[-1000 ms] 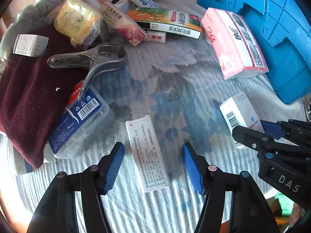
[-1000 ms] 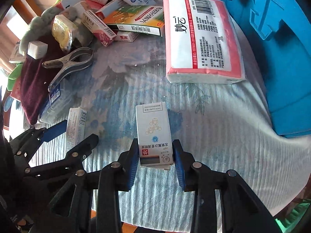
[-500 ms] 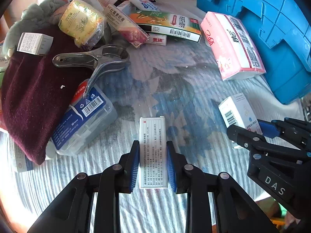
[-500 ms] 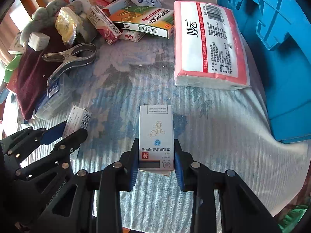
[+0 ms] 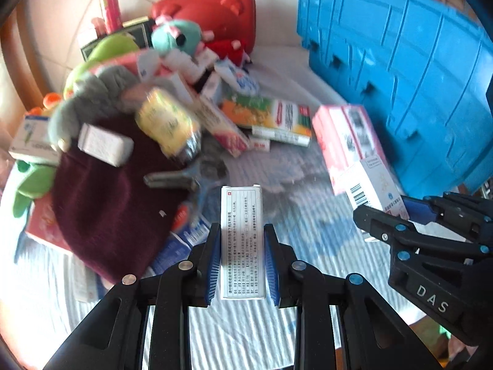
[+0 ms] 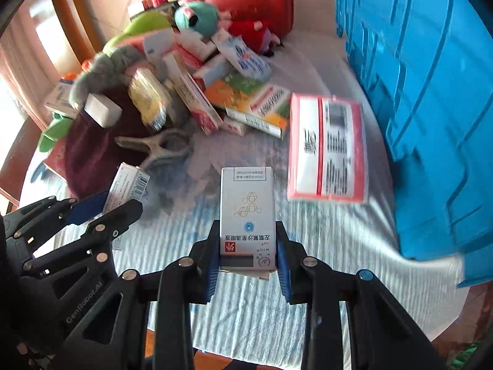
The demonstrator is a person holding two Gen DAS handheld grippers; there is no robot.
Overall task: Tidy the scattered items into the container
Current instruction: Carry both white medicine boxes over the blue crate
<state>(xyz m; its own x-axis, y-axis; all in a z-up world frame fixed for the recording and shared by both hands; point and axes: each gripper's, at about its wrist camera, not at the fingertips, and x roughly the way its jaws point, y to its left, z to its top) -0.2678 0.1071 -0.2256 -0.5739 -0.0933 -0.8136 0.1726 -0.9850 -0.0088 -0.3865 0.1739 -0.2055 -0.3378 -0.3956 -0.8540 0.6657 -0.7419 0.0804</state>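
My left gripper (image 5: 242, 262) is shut on a narrow white box with small print (image 5: 242, 234), held clear above the cloth. My right gripper (image 6: 248, 254) is shut on a white and grey medicine box (image 6: 247, 212), also lifted off the table. In the left wrist view the right gripper (image 5: 397, 212) shows at the right edge with its box (image 5: 374, 185). In the right wrist view the left gripper (image 6: 101, 208) shows at the left with its narrow box (image 6: 128, 186). The blue container (image 5: 400, 71) stands at the right, its side wall (image 6: 431, 92) toward me.
A pink tissue pack (image 6: 328, 151) lies beside the container. A heap of boxes, plush toys, a maroon cloth (image 5: 114, 209), a metal clip (image 6: 160, 146) and a red bag (image 5: 212, 9) fills the left and back. The table's front edge is near.
The left gripper closed on the narrow white box a second ago. Both grippers have since risen with their boxes and tilted up, so more of the back of the table shows.
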